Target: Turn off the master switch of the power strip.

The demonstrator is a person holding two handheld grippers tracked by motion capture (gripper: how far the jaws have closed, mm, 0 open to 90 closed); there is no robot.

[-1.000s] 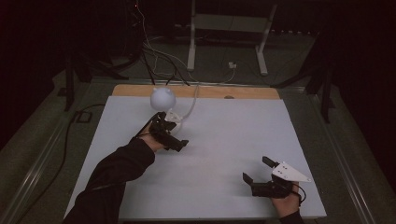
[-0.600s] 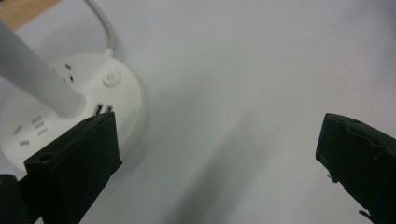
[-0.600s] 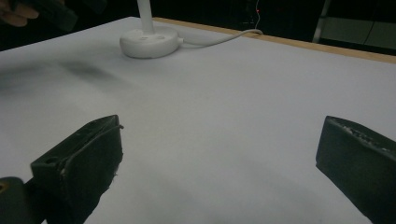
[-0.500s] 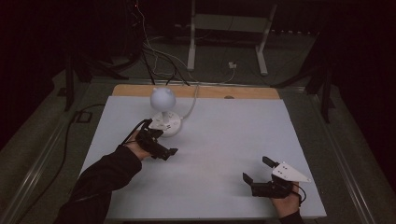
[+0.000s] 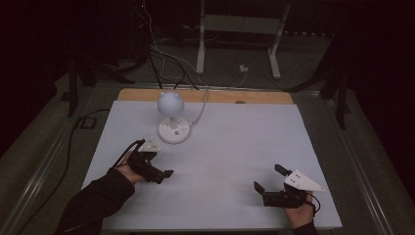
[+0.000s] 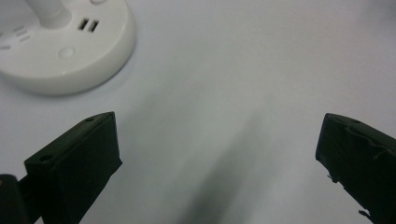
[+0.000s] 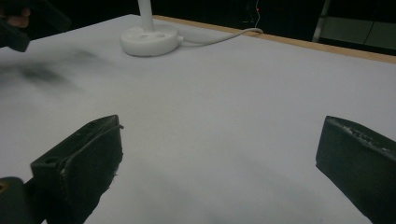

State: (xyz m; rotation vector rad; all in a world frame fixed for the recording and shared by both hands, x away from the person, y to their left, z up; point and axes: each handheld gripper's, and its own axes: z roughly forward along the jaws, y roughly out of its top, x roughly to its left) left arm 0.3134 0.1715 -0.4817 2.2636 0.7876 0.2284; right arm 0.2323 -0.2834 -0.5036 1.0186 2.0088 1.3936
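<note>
Your left gripper [image 5: 164,175] hovers low over the white table [image 5: 235,147], on its left half, with its jaws spread wide and nothing between them. In the left gripper view the two black jaws stand far apart over bare tabletop, and the round white base of the lamp [image 6: 60,44] sits just ahead and to the side of them, not touching either jaw. From above, that lamp [image 5: 172,115] stands near the far left part of the table: a white globe on a short stem, rising from a disc-shaped base with small slots and buttons on top. Its white cord [image 5: 199,110] runs off toward the wooden strip [image 5: 254,97] along the table's far edge.

Your right gripper [image 5: 269,181] rests near the table's near right corner, well apart from the lamp, with the grey three-cornered plate on top. Its jaws are also spread wide and empty. In the right gripper view the lamp base [image 7: 149,39] and cord [image 7: 219,37] lie far ahead, and your left hand shows dimly at the upper left edge.
</note>
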